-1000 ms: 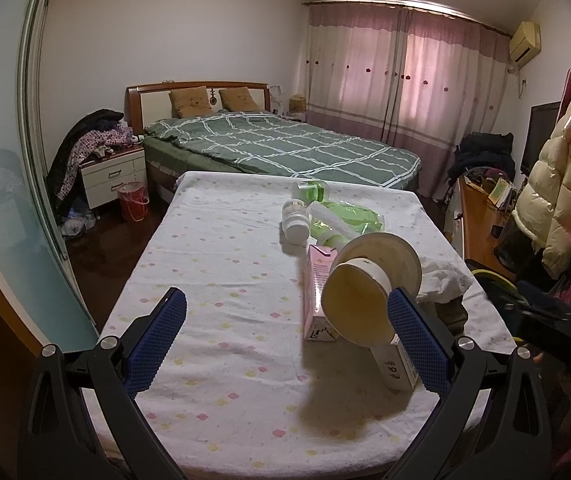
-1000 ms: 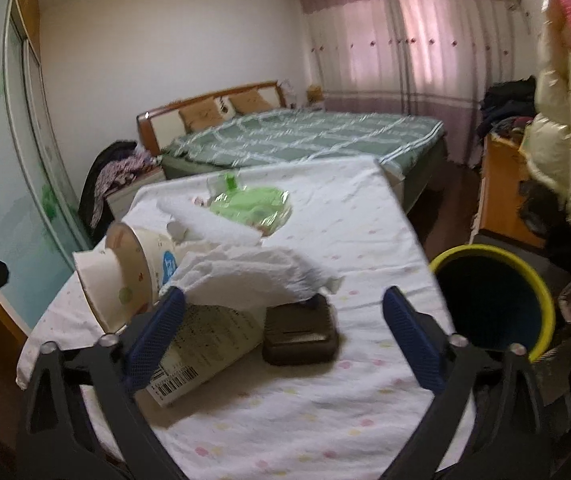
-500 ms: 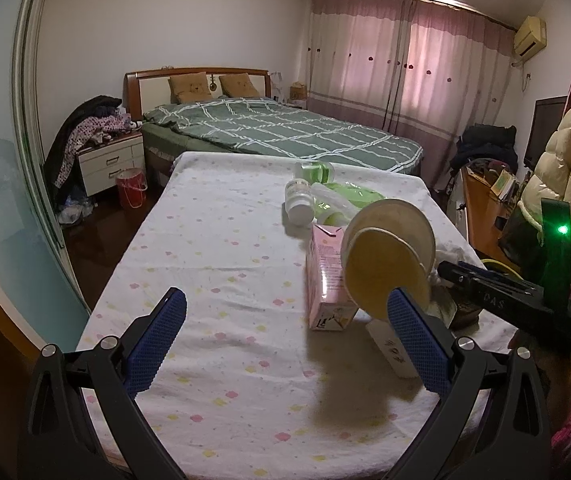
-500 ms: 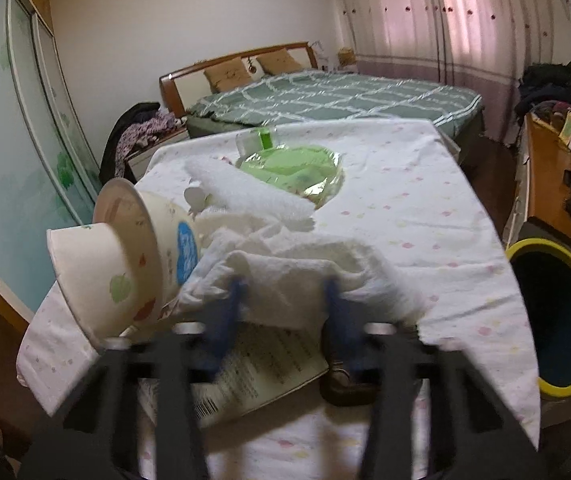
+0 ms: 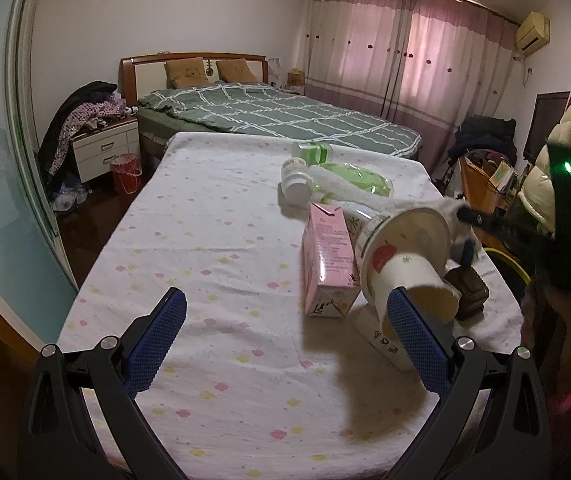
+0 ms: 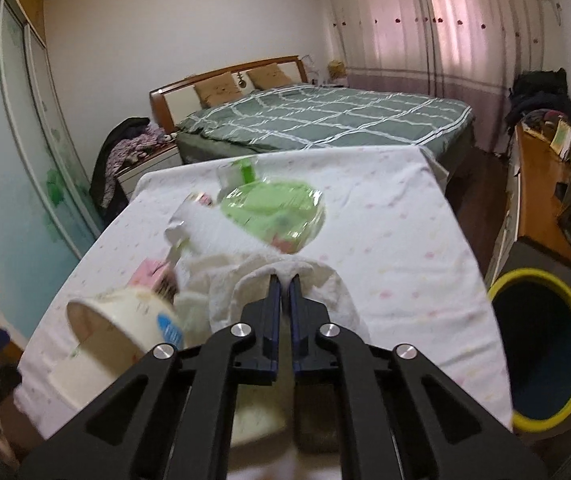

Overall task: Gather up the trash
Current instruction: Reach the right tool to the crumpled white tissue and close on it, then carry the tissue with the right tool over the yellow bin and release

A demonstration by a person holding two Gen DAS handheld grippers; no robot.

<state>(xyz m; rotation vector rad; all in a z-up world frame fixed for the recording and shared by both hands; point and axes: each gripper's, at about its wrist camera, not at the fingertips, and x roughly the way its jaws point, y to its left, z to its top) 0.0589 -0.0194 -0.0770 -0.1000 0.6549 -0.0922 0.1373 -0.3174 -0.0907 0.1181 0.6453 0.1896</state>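
Pinching a fold of white tissue (image 6: 285,280) at the centre of the right wrist view, the right gripper (image 6: 284,280) has just been closing and now has its blue pads pressed together with the crumpled paper caught between them. The tissue drapes either side of the tips, its bulk lying on the spotted sheet (image 6: 405,240) in the middle of the frame.

Just left of it, at lower left, a paper cup (image 6: 121,332) lies tipped on its side, touching the tissue, with a pink carton (image 6: 153,276) behind it. A green plastic packet (image 6: 273,212) sits above centre. The yellow-rimmed bin (image 6: 541,360) stands at the right edge, off the side of the sheet.

In the left wrist view the left gripper (image 5: 285,336) is spread wide at the bottom of the frame, holding nothing, its right pad close to the cup (image 5: 405,264). The carton (image 5: 327,264) stands just left of the cup, and a dark small object (image 5: 467,292) rests to its right; what it is I cannot tell.

Judging from this, the grip takes only a thin fold, so the tissue could tear or slip out on lifting. Because it touches the cup, pulling it away might drag or roll the cup toward the sheet's edge. A loose trailing end could also miss the bin's rim.
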